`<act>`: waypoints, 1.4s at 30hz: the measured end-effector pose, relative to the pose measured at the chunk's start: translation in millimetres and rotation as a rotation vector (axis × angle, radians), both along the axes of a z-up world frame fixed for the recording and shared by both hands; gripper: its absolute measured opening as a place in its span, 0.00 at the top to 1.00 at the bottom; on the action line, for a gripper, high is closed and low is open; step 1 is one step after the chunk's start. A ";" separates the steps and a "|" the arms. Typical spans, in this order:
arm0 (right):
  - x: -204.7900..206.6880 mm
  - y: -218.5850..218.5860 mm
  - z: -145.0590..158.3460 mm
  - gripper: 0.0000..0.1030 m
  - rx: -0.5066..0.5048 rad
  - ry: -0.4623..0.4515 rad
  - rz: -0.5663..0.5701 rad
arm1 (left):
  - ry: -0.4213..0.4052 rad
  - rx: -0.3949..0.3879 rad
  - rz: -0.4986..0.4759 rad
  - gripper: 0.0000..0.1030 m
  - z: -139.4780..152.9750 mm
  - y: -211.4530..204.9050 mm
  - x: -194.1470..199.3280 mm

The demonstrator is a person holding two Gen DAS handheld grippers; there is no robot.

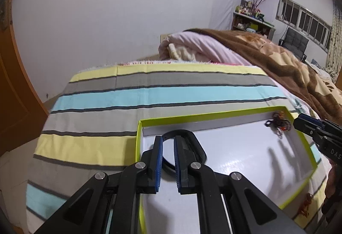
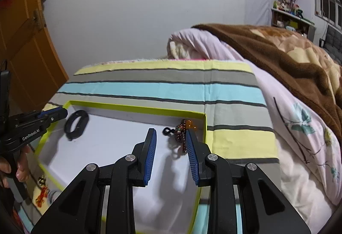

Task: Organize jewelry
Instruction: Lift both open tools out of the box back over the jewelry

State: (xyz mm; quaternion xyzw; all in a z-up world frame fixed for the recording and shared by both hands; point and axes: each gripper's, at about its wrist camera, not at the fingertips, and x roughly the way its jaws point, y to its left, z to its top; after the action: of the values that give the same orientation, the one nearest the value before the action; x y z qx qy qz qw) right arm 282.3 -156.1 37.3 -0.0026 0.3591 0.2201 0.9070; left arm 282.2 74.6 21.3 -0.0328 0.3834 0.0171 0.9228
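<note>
A shallow white box with a lime-green rim [image 1: 213,115] [image 2: 136,108] lies on a striped cloth. A black wristband [image 1: 192,137] [image 2: 76,125] lies in its left part. My left gripper [image 1: 167,142] is open above it, fingers either side of the band's near arc, not gripping. A beaded brown-orange bracelet with a black clasp [image 1: 280,121] [image 2: 181,133] lies in the box's far right corner. My right gripper [image 2: 171,137] is open just above it; the right finger hides part of the beads. It shows at the right edge of the left wrist view [image 1: 299,122].
A small orange-gold trinket [image 2: 41,191] [image 1: 305,206] lies on the cloth outside the box's near rim. A brown blanket [image 2: 277,54] and pink quilt [image 2: 213,46] are piled to the right. A wooden door [image 2: 19,41] stands at left.
</note>
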 end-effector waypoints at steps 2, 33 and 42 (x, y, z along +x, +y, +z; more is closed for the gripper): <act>-14.1 -3.1 7.0 0.71 0.009 -0.023 -0.001 | -0.025 0.003 -0.002 0.91 6.7 -1.7 -14.3; -226.0 -29.7 11.6 0.72 0.048 -0.130 0.009 | -0.226 0.002 0.012 0.91 23.7 -39.3 -239.4; -242.8 -30.4 5.2 0.72 0.037 -0.125 0.019 | -0.207 -0.017 0.023 0.91 13.8 -37.3 -257.2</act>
State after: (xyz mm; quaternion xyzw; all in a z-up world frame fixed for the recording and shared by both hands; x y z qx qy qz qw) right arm 39.4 -186.5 42.5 -0.0028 0.2975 0.2349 0.9254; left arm 24.9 37.2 35.1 -0.0467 0.2858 0.0207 0.9569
